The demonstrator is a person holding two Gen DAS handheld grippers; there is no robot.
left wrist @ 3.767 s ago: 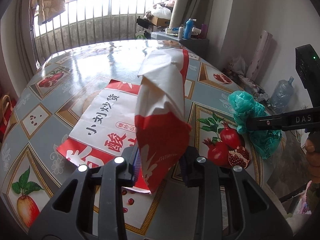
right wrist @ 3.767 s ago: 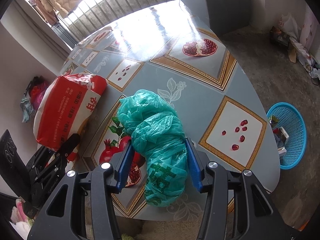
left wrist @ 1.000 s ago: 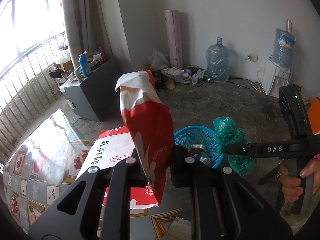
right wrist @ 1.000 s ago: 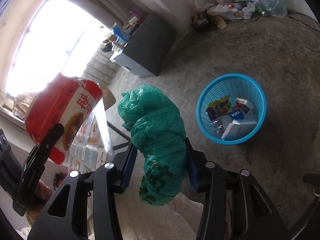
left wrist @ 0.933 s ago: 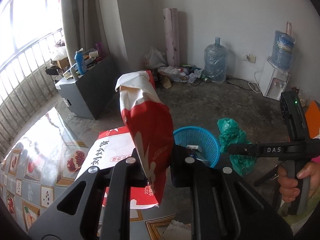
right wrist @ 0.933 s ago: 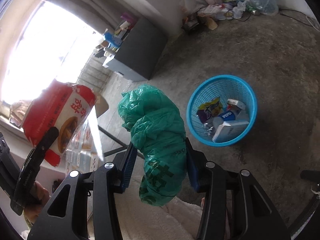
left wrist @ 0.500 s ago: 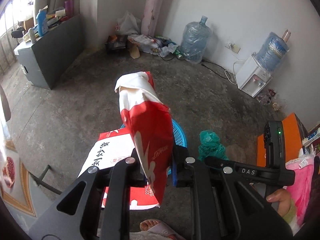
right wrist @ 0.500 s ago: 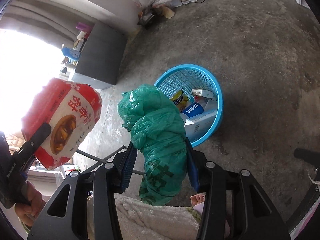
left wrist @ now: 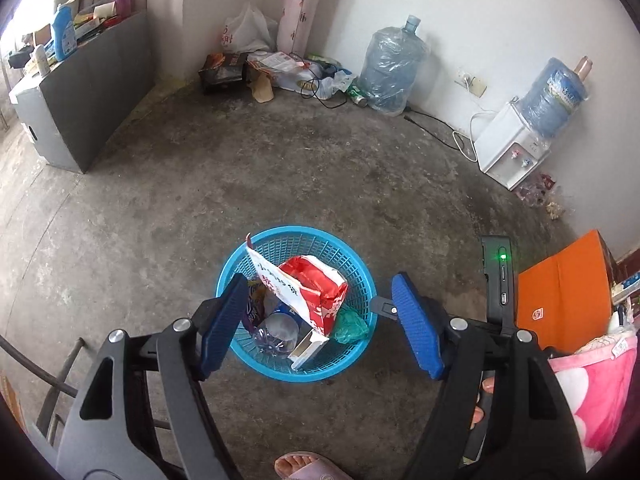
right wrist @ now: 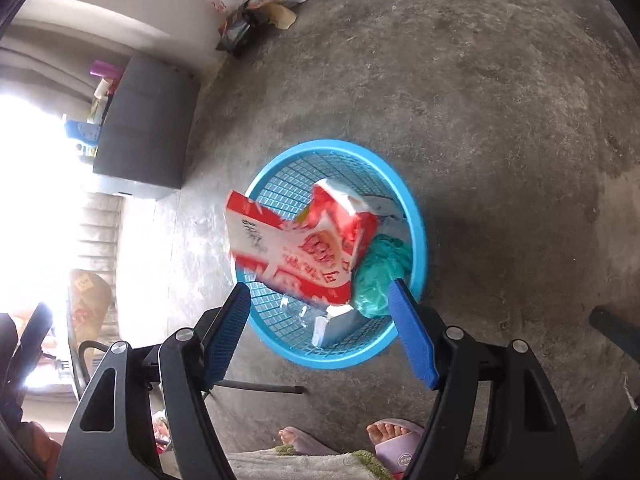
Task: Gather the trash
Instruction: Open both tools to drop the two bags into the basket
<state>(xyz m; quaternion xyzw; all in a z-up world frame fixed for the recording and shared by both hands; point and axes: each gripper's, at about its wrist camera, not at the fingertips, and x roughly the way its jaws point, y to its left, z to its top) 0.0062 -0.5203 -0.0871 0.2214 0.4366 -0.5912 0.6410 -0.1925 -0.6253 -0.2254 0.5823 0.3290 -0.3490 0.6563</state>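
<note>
Left tool [left wrist: 318,326]: jaws have just been opening, now wide, nothing between them.
Right tool [right wrist: 320,330]: likewise just opened wide, empty.
Red-and-white paper bag [left wrist: 310,292]: stiff, creased, propped aslant in the basket, one corner above its rim.
Green plastic bag [right wrist: 380,276]: thin, crumpled, soft, against the basket's near wall.
Blue basket [left wrist: 362,354]: round lattice plastic on rough concrete floor.
Risk: the tall bag may tip out over the rim, since it leans on loose litter.

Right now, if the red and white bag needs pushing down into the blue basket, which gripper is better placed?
Probably left: the left gripper brackets the red and white bag in the blue basket. Both have open jaws, nothing held.
</note>
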